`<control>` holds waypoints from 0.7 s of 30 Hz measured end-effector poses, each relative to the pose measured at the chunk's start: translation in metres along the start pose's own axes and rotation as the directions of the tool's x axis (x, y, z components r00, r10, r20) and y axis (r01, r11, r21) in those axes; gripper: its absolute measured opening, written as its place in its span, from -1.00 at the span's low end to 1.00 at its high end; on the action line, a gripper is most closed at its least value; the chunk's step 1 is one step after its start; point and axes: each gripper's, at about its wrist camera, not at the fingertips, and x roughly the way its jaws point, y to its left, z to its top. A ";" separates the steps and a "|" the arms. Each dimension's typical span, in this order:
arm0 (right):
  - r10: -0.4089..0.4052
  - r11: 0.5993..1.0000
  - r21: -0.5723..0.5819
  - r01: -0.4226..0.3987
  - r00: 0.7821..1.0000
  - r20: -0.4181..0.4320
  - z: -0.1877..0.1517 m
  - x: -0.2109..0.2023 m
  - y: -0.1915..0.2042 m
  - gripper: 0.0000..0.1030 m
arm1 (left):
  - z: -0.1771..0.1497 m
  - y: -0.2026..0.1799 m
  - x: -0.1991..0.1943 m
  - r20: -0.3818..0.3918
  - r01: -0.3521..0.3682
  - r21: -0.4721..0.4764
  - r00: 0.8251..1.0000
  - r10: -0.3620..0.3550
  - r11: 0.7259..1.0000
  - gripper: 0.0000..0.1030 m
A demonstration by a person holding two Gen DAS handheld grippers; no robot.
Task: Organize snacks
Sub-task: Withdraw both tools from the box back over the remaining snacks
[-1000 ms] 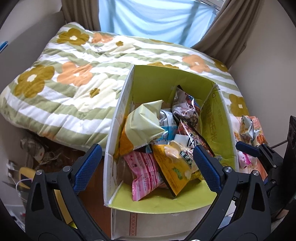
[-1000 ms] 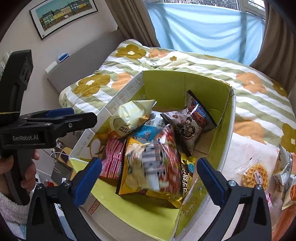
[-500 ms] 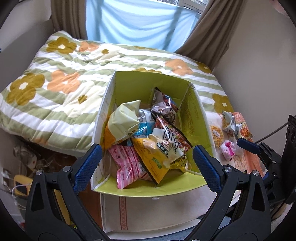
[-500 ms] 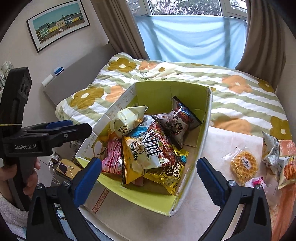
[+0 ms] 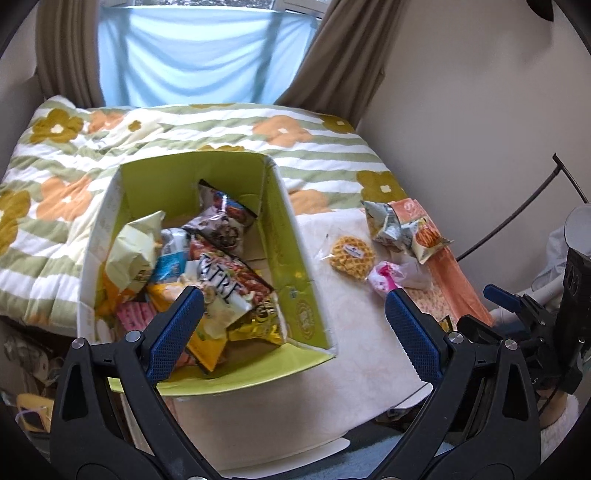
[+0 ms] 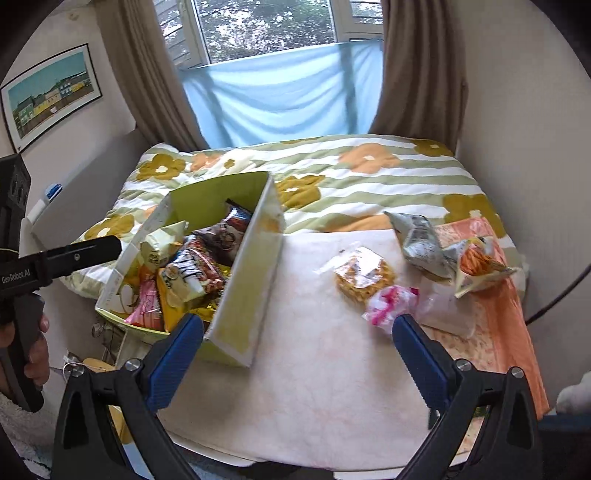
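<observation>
left wrist – above box (image 5: 295, 258) | right wrist – above table (image 6: 314, 369) | both share snacks

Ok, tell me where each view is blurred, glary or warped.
Left wrist view: sharp; fisheye bends the curtains and darkens the corners; soft daylight, no hard shadows; the "TRE" bag in the box is readable. Right wrist view: slightly softer; glare whitens the waffle wrapper and the pink packet; the window is bright but not blown out.
</observation>
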 end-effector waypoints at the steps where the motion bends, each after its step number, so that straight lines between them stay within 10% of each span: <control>1: -0.018 1.000 0.018 0.018 1.000 0.004 -0.003 -0.003 -0.011 0.98 | 0.000 -0.010 0.006 -0.004 0.004 0.005 1.000 -0.004 1.000 0.91; 21: -0.078 0.991 0.090 0.097 0.979 -0.188 -0.083 0.018 -0.161 0.98 | -0.033 -0.186 0.169 -0.206 0.021 0.055 0.979 -0.009 0.998 0.89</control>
